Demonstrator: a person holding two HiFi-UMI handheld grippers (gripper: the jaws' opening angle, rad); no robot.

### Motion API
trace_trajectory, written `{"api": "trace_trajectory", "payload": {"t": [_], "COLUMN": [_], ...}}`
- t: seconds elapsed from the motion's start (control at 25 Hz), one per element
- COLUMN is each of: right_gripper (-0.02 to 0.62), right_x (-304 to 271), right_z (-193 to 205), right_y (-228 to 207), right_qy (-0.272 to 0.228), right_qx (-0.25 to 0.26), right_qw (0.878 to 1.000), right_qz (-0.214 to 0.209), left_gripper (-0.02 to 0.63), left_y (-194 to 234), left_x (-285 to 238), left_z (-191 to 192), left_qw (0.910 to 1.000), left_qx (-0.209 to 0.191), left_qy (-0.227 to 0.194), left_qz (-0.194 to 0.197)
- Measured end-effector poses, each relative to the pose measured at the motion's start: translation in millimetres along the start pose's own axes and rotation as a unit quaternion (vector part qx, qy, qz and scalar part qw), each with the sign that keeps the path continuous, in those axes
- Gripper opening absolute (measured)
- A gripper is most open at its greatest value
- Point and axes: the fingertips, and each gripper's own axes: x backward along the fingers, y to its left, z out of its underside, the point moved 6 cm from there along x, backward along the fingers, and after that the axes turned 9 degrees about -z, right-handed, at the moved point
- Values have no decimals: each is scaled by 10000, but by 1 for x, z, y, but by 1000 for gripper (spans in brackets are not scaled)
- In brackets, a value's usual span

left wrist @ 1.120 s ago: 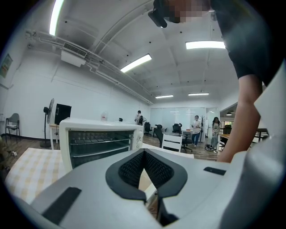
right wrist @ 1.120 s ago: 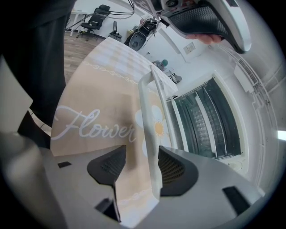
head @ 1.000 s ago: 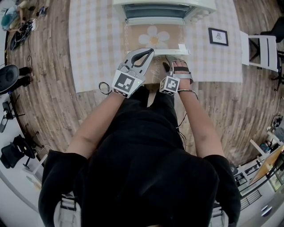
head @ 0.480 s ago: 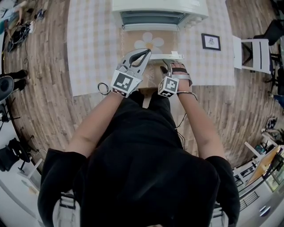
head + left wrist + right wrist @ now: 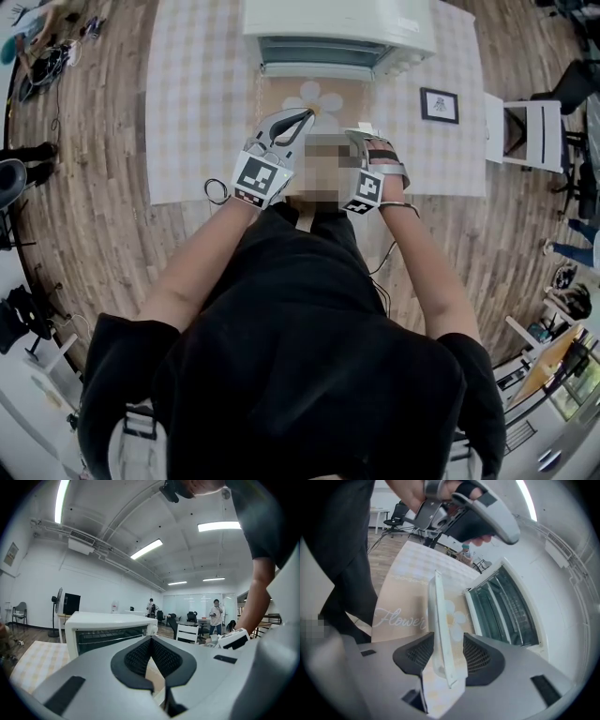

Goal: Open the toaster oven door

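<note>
- While the toaster oven (image 5: 337,28) stands at the far side of the checked worktop (image 5: 197,94), its glass door (image 5: 323,94) is swung down towards the person, leaving the racks inside on show.
- Right hand-held gripper (image 5: 447,639): the door's white handle (image 5: 438,616) stands between its jaws. They have just been closing a little, yet they sit wide, with a gap on the handle's right side.
- Left hand-held gripper (image 5: 151,638), just left of the right one, is closed on nothing, its pads meeting at the tips.
- A beige flower mat (image 5: 393,611) lies under the door.
</note>
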Motion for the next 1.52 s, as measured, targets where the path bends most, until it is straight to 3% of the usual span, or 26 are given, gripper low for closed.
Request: {"api": "trace_trajectory", "payload": {"t": [0.2,0.4,0.52,0.8,1.08,1.52], "right_gripper": [210,181,165,84,23,17], "right_x": [34,75,99,153,185,226], "right_z": [-15,-29,-38,-56,-59,-36], "right_y": [-43,-82,-96,-108,-118,-129], "right_qy": [-722,-1748,-2395,-3856,-4517,-5225], "right_qx": [-752,-1529,-1909,-2519,-2562,-2739], "right_qw": [9945,9725,9517,8876,8546,8074], "right_qz": [119,205,212,16,22,-75], "left_gripper": [14,14,14,14,14,12], "left_y": [2,0,-4,-18,-34,-62], "left_x": [0,3,5,10,10,17], "left_z": [-16,-29,-39,-76,-105,-130], "left_qw": [9998,9994,9991,9984,9983,9973], "left_qx": [105,172,111,164,59,-99], "left_qy": [102,34,-48,-328,-506,-679], "left_qz": [-124,-288,-400,-433,-278,-253]}}
